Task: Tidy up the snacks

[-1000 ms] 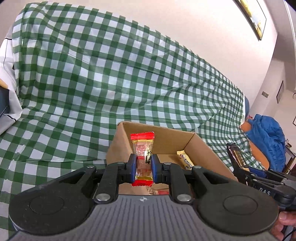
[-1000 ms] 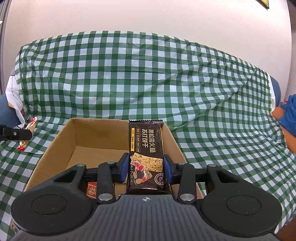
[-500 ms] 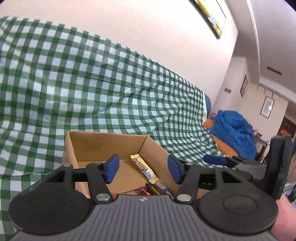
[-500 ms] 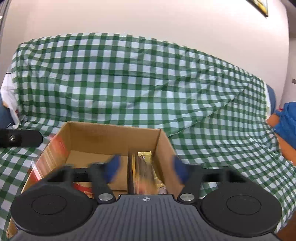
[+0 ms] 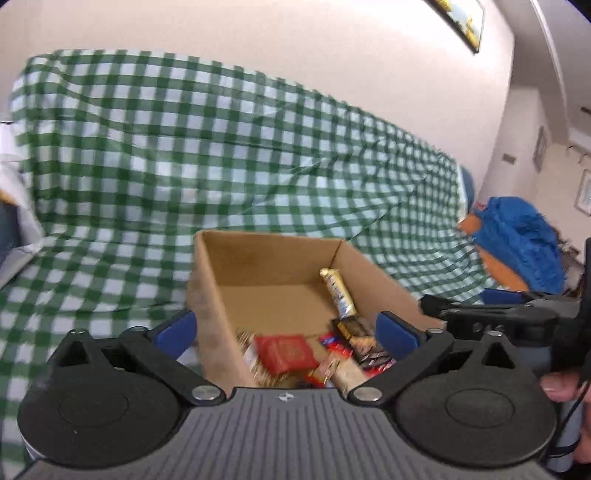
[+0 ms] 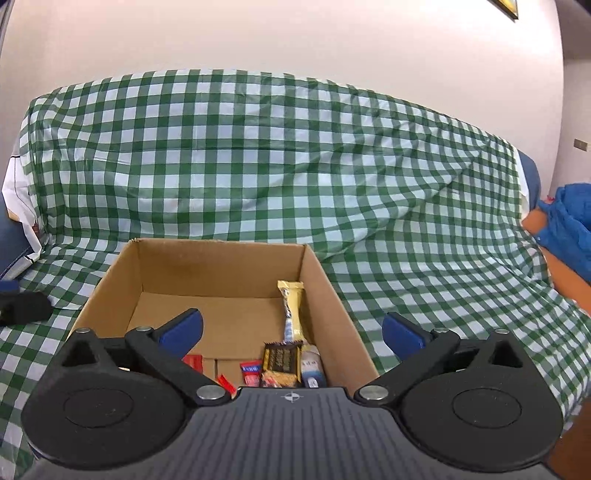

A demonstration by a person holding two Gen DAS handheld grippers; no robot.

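An open cardboard box (image 5: 258, 258) (image 6: 218, 266) sits on the green-checked cloth. Several snacks lie in its near right part: a gold-and-white bar (image 5: 338, 291) (image 6: 291, 310), a red packet (image 5: 286, 352) and a dark cracker packet (image 6: 282, 360). My left gripper (image 5: 287, 328) hangs over the box's near left corner; its jaws are opening wide and grip nothing. My right gripper (image 6: 291, 331) hovers over the box's near edge, its jaws also opening, with only the box contents showing between them. One of the right gripper's black fingers (image 5: 480, 317) shows at the right of the left wrist view.
The checked cloth (image 6: 295, 166) drapes a sofa back behind the box. A blue bundle (image 5: 521, 243) on something orange lies at the right. White fabric (image 6: 22, 206) hangs at the far left. A framed picture (image 5: 461, 22) is on the wall.
Both grippers have opened. The red-ended packet left the left jaws and the dark cracker packet left the right jaws; both views now show snacks lying in the box.
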